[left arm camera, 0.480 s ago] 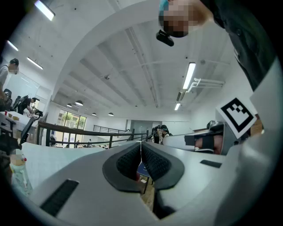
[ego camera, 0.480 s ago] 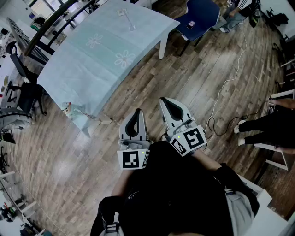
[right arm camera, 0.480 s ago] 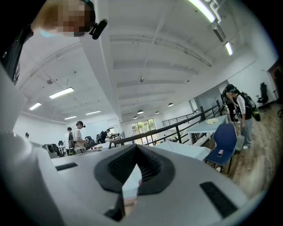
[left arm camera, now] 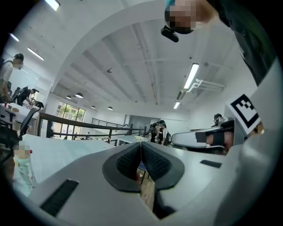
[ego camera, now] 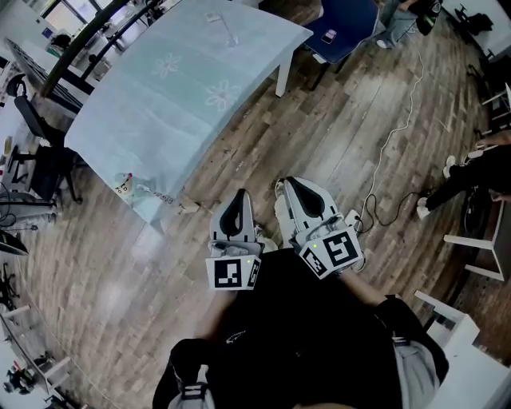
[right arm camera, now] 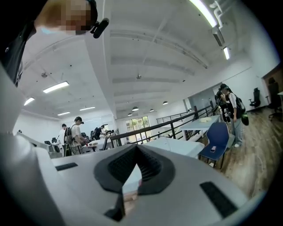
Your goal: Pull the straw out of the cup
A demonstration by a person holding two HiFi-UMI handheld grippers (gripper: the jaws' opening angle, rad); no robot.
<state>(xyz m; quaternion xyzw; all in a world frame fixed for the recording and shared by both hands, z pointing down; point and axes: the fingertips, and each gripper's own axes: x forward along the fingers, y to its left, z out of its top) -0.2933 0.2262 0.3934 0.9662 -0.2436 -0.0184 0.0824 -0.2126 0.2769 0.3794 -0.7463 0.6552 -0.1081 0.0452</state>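
Note:
Both grippers are held close to my body over the wooden floor, well short of the table (ego camera: 184, 88) with its pale blue cloth. The left gripper (ego camera: 239, 196) is shut, its ribbed pads (left arm camera: 152, 161) pressed together with nothing between them. Beside it the right gripper (ego camera: 289, 184) also has its pad tips meeting and is empty (right arm camera: 136, 149). A small clear thing (ego camera: 217, 21) with a thin stick sits at the table's far end; it is too small to tell whether it is the cup with the straw.
A patterned bottle (ego camera: 123, 185) stands at the table's near corner. A blue chair (ego camera: 345, 24) stands beyond the table. A white cable (ego camera: 395, 132) runs across the floor. A person's legs (ego camera: 463, 180) are at the right, and black office chairs (ego camera: 40, 156) at the left.
Both grippers stay side by side at my body, barely shifted. The legs of the person at the right have moved further right and up in the view.

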